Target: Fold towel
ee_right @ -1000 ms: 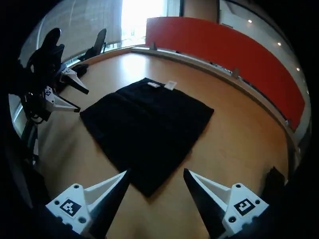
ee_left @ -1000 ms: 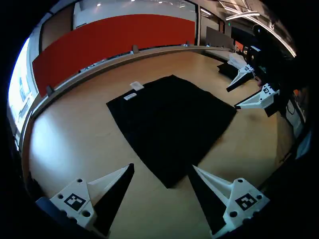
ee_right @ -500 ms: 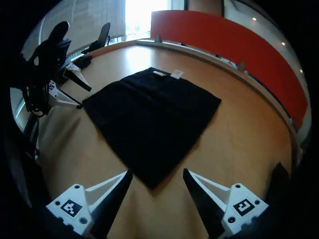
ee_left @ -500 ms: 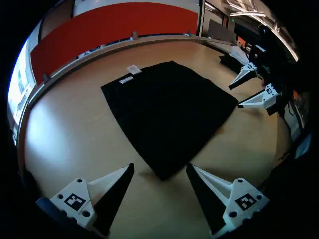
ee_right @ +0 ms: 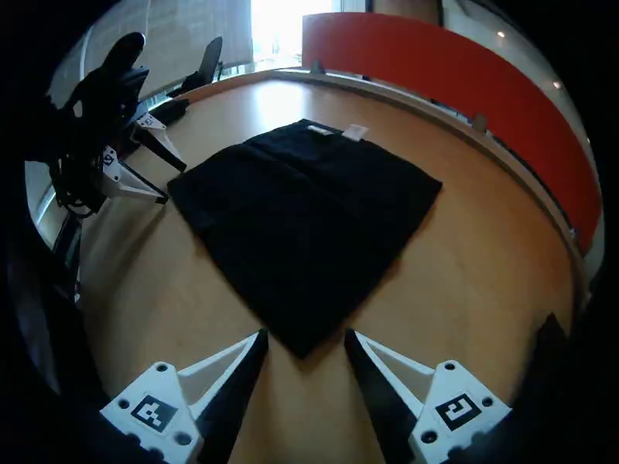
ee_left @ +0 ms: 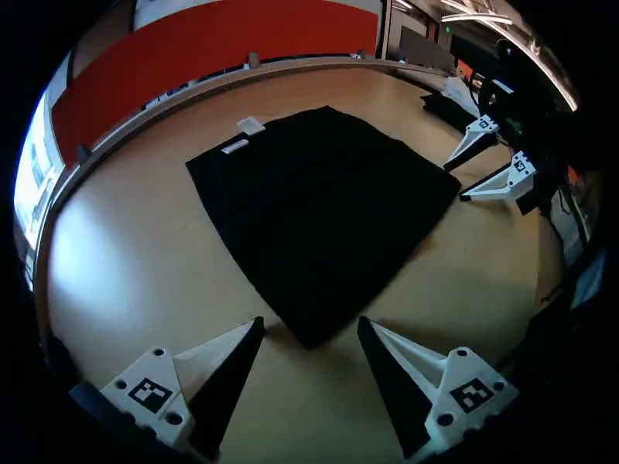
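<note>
Two pairs of jaws stand released and grip nothing: my left gripper (ee_left: 309,321) and my right gripper (ee_right: 306,334) each have their fingers spread wide. The black towel (ee_left: 325,209) lies flat on the wooden worktop (ee_left: 131,255). One of its corners points into the gap between each pair of fingertips, close to them. Whether any fingertip touches the cloth I cannot tell.

In the left gripper view the right gripper sits far off beside the towel's right-hand corner. In the right gripper view the left gripper sits beside the left-hand corner. The hands behind both are lost in dark shadow.

A faint ridge runs across the towel in the right gripper view, but the cloth is so dark that I cannot say whether it is one layer or several. Two white tags (ee_left: 250,125) lie at its far edge, their print too small to read. Beyond the worktop's far edge stands a red panel (ee_left: 217,46), cut off by the view's rim.
</note>
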Available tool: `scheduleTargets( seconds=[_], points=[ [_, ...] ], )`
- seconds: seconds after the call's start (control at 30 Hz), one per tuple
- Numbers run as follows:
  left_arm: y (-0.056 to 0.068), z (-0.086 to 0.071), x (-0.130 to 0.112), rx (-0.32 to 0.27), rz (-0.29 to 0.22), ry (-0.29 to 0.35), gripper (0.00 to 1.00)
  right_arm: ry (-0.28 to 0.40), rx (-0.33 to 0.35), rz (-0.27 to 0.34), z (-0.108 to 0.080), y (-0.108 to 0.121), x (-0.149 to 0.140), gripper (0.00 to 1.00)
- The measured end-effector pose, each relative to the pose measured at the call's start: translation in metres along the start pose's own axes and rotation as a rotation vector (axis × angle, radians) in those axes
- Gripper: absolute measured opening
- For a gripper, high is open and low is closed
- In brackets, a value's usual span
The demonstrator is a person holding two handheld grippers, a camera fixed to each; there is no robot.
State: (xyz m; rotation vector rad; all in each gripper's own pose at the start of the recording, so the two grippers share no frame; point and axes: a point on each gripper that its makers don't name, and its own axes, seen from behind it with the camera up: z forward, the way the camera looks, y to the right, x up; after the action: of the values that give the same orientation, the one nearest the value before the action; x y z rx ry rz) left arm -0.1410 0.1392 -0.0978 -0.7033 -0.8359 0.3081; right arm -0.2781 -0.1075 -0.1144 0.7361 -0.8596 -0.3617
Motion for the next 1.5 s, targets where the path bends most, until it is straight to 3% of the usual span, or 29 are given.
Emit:
scheduleTargets(
  seconds=[0.17,0.4,0.67,0.87,0.93,1.23,1.5],
  points=[
    [-0.003,0.001,0.0,0.018,-0.004,-0.002,0.79,0.001,0.005,-0.007,0.001,-0.001,0.001,0.66],
    [-0.004,0.0,0.001,0.023,-0.003,0.0,0.74,-0.003,0.005,-0.004,0.003,-0.001,0.003,0.44],
    [-0.003,0.001,0.001,0.025,-0.006,-0.005,0.51,-0.003,0.008,-0.006,0.005,-0.005,0.005,0.27],
    [-0.007,0.002,0.003,0.043,-0.027,-0.014,0.2,-0.009,0.008,-0.006,0.005,-0.007,0.006,0.19],
    [-0.007,0.002,0.003,0.047,-0.034,-0.017,0.16,-0.008,0.006,-0.002,0.005,-0.007,0.007,0.18],
    [-0.006,0.0,0.005,0.048,-0.065,-0.025,0.12,0.004,-0.009,0.014,0.003,-0.006,0.015,0.18],
    [-0.004,-0.014,0.018,0.056,-0.107,0.006,0.12,0.029,-0.019,0.027,-0.009,0.001,0.027,0.18]
  ],
)
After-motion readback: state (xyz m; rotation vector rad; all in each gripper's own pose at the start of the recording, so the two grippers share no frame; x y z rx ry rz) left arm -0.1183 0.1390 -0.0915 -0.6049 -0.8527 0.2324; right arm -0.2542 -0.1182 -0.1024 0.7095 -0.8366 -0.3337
